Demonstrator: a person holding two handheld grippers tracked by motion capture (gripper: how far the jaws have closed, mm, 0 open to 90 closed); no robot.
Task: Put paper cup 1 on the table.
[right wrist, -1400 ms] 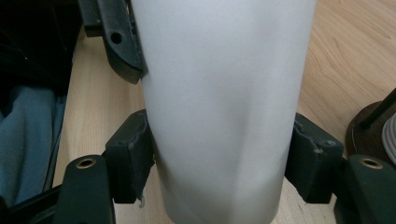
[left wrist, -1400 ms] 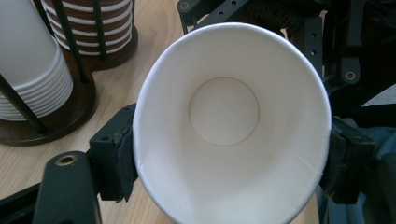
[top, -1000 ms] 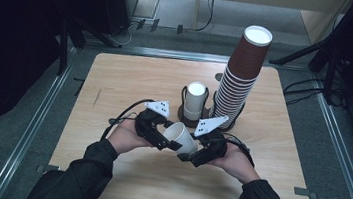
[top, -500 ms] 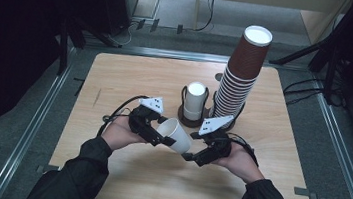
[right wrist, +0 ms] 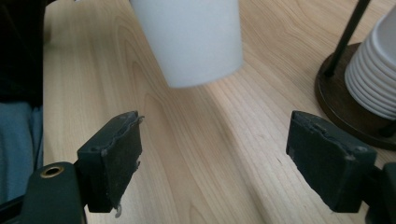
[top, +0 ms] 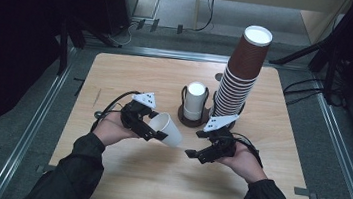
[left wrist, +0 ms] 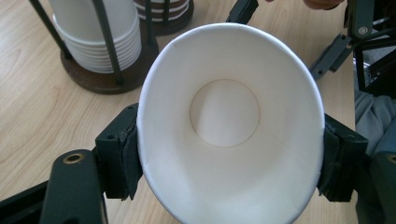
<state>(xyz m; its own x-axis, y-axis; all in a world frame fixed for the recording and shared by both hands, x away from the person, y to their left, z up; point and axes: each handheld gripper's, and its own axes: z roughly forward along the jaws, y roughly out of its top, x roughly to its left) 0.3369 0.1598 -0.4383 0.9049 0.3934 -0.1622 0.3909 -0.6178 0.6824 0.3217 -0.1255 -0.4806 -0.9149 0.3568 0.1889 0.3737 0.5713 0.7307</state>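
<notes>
A white paper cup [top: 168, 129] lies tilted on its side above the wooden table [top: 132, 74], squeezed oval at the rim by my left gripper [top: 153, 129]. In the left gripper view the cup's open mouth [left wrist: 229, 116] faces the camera, and both pads of the left gripper [left wrist: 229, 158] press on its sides. My right gripper [top: 193, 154] stands open a short way to the right of the cup's base and touches nothing. The right gripper view shows the cup's white bottom end [right wrist: 191, 37] ahead of the wide-apart jaws of that gripper [right wrist: 215, 154].
A dark round holder [top: 195, 101] with a stack of white cups stands mid-table behind both grippers. A tall stack of brown cups [top: 240, 76] rises just right of it. The table's front half is bare wood, with metal rails along the sides.
The two grippers met at the cup one second ago. The left gripper has since carried the cup to the left, and the right gripper has come away from it with jaws apart.
</notes>
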